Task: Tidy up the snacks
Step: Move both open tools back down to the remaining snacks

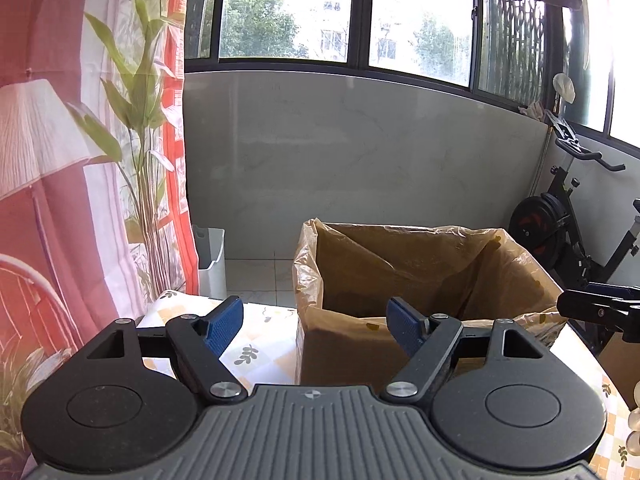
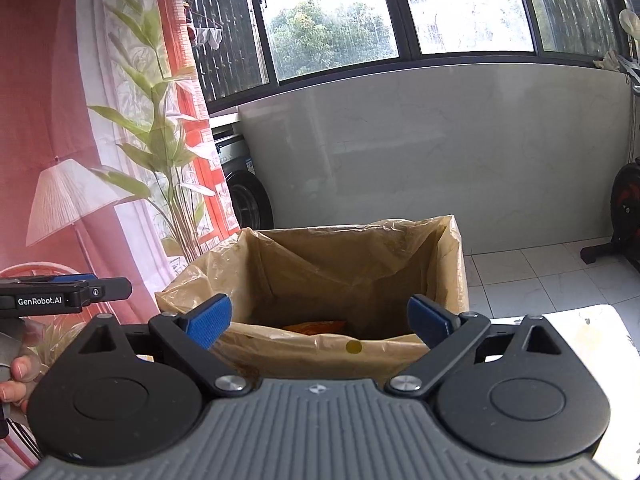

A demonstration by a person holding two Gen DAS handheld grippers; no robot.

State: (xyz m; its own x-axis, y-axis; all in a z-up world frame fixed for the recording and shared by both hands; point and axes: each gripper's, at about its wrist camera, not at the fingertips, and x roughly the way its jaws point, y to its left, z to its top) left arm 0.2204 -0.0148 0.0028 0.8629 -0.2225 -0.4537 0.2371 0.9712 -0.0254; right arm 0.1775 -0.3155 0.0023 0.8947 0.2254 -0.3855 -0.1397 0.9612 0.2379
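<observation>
A cardboard box lined with a tan plastic bag [image 1: 432, 264] stands on the table ahead of both grippers; it also shows in the right wrist view [image 2: 360, 256]. An orange snack packet [image 2: 316, 326] lies at the bottom of the box. My left gripper [image 1: 316, 326] is open and empty, raised just before the box's near left corner. My right gripper [image 2: 320, 322] is open and empty, held over the box's near rim. The right gripper shows at the right edge of the left wrist view [image 1: 600, 306]; the left gripper shows at the left of the right wrist view [image 2: 64, 294].
The table has a leaf-patterned cloth [image 1: 256, 344]. A red printed curtain [image 1: 60, 160] hangs on the left. A white bin [image 1: 212, 260] stands on the tiled floor behind. An exercise bike [image 1: 568, 232] stands at the right. A washing machine [image 2: 244, 188] stands behind the curtain.
</observation>
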